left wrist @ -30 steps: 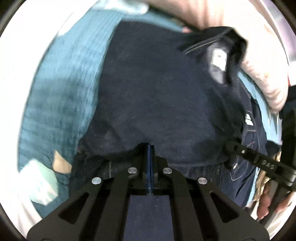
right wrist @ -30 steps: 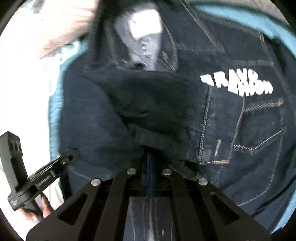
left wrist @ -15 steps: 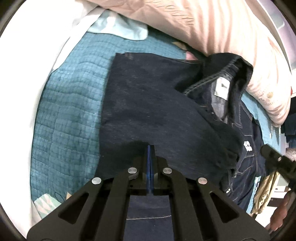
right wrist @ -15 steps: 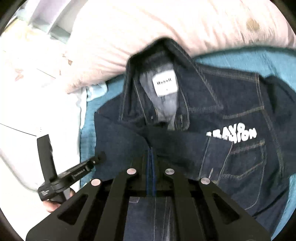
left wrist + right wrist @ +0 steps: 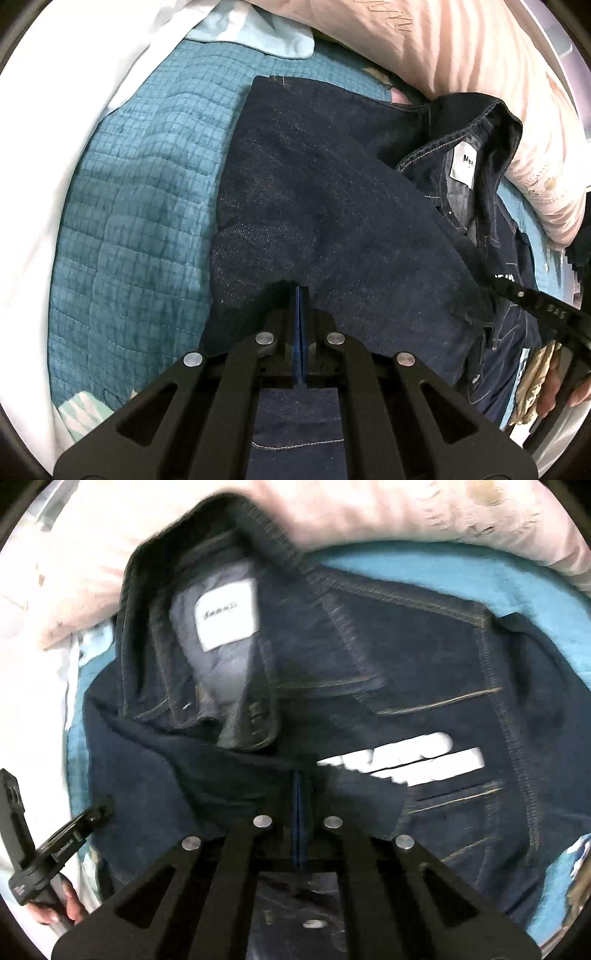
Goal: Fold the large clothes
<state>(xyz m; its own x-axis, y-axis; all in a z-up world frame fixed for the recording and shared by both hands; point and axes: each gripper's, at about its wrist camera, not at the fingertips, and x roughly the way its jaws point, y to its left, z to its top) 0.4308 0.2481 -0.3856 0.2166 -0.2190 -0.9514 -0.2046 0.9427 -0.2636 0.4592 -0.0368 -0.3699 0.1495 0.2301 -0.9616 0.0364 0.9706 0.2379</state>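
Both grippers (image 5: 301, 291) (image 5: 297, 775) steeply downward, fingers together (fully pinched).

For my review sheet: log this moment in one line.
left claw: shut on denim jacket | right claw: shut on denim jacket | jacket: half folded on teal quilt

Jacket (image 5: 332, 206) lies on the quilt (image 5: 140, 221), collar against the pillow (image 5: 461, 55)

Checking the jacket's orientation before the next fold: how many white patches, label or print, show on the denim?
2. The white neck label sits inside the collar; the white chest lettering is above the pocket, blurred. More may be hidden under the folded denim jacket.
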